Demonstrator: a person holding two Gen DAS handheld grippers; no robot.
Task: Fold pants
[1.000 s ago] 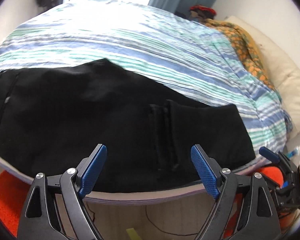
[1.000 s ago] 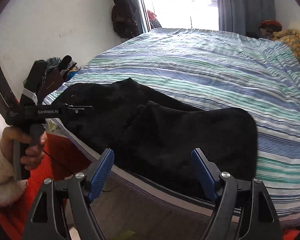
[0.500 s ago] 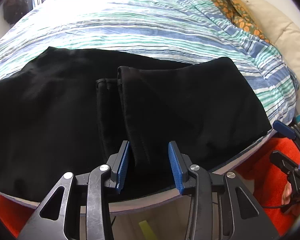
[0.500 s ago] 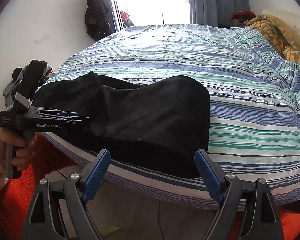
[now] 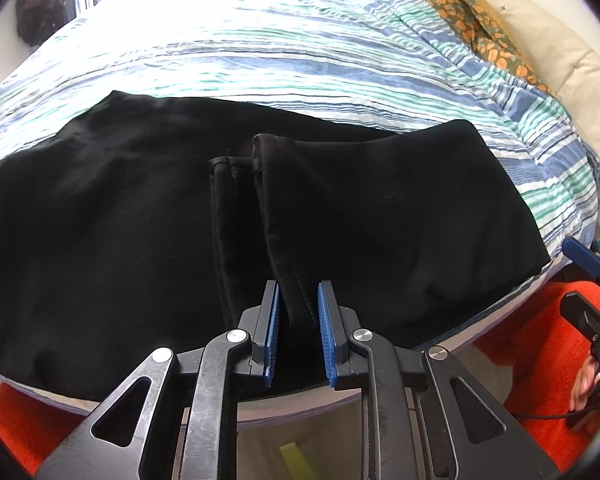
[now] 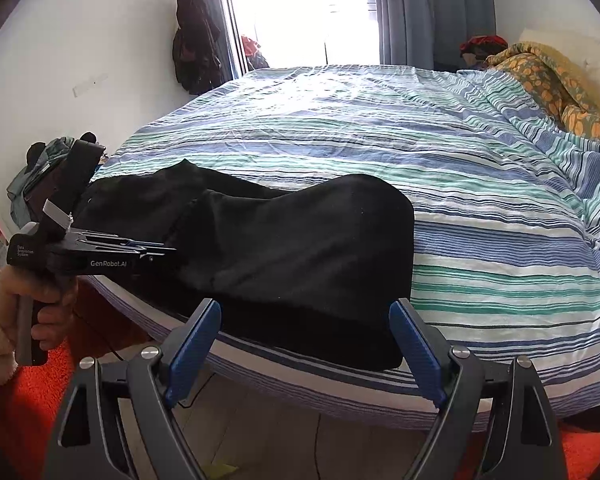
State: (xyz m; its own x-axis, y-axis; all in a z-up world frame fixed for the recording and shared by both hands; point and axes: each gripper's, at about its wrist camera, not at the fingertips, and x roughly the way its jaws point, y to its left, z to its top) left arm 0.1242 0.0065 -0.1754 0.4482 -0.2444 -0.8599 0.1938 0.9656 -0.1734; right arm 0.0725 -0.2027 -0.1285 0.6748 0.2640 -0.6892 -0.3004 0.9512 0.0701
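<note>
Black pants [image 5: 120,216] lie along the near edge of the striped bed, their leg ends folded back over the middle. The stitched hems [image 5: 274,184] run toward me. My left gripper [image 5: 298,320] is closed on the near end of the upper hem at the bed edge. In the right wrist view the pants [image 6: 300,240] form a dark folded mound, and the left gripper [image 6: 156,250] shows at their left side in a hand. My right gripper [image 6: 304,344] is open and empty, just short of the folded end of the pants at the bed edge.
The striped duvet [image 6: 420,152] covers the bed behind the pants. An orange patterned blanket [image 6: 552,80] and a cream pillow [image 5: 552,48] lie at the head. An orange rug [image 5: 540,344] covers the floor by the bed. Clothes [image 6: 192,40] hang by the window.
My left gripper moved in to the bed edge and closed from wide open onto the upper hem. My right gripper shifted right toward the folded end and stayed open.
</note>
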